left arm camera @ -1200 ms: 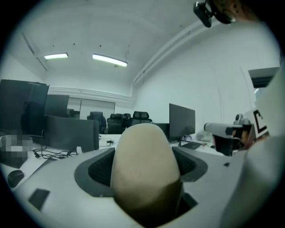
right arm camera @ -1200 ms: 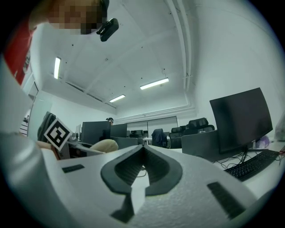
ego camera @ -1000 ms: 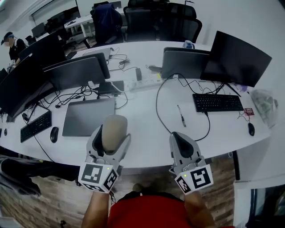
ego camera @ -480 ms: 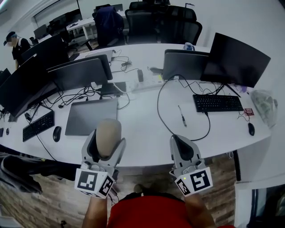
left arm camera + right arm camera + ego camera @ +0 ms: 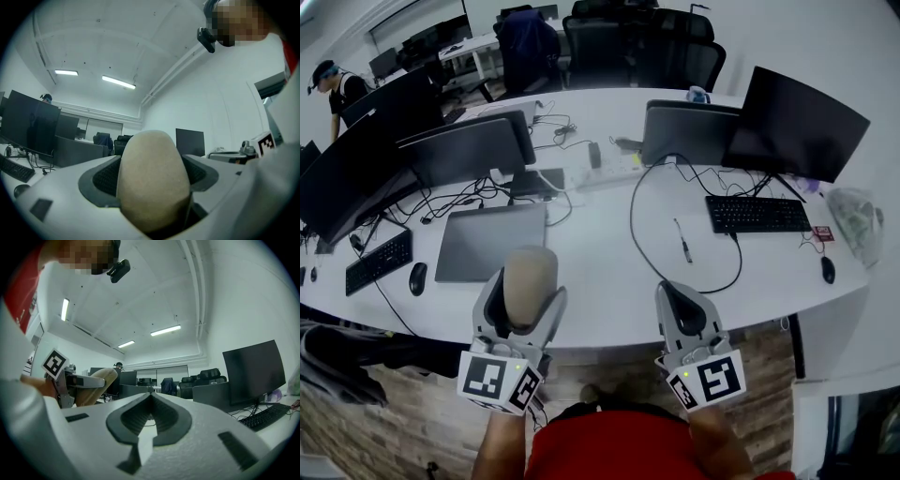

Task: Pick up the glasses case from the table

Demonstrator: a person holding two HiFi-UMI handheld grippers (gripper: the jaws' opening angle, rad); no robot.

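Note:
The beige oval glasses case (image 5: 530,284) stands upright between the jaws of my left gripper (image 5: 523,298), lifted off the white table (image 5: 600,234) near its front edge. In the left gripper view the glasses case (image 5: 153,180) fills the gap between the dark pads, and the gripper (image 5: 152,173) is shut on it. My right gripper (image 5: 681,311) hangs to the right over the table's front edge, shut with nothing in it. In the right gripper view its jaws (image 5: 150,416) meet, and the glasses case (image 5: 96,383) shows at the left.
A closed grey laptop (image 5: 490,241) lies just beyond the left gripper. A pen (image 5: 682,242) and a looping black cable (image 5: 637,225) lie ahead of the right gripper. Monitors (image 5: 792,122), keyboards (image 5: 757,215), mice (image 5: 417,278) and a power strip (image 5: 605,173) crowd the back. A person (image 5: 337,89) stands far left.
My left gripper, with the glasses case in it, drew back toward the table's front edge and a little left, then held. The right gripper barely moved.

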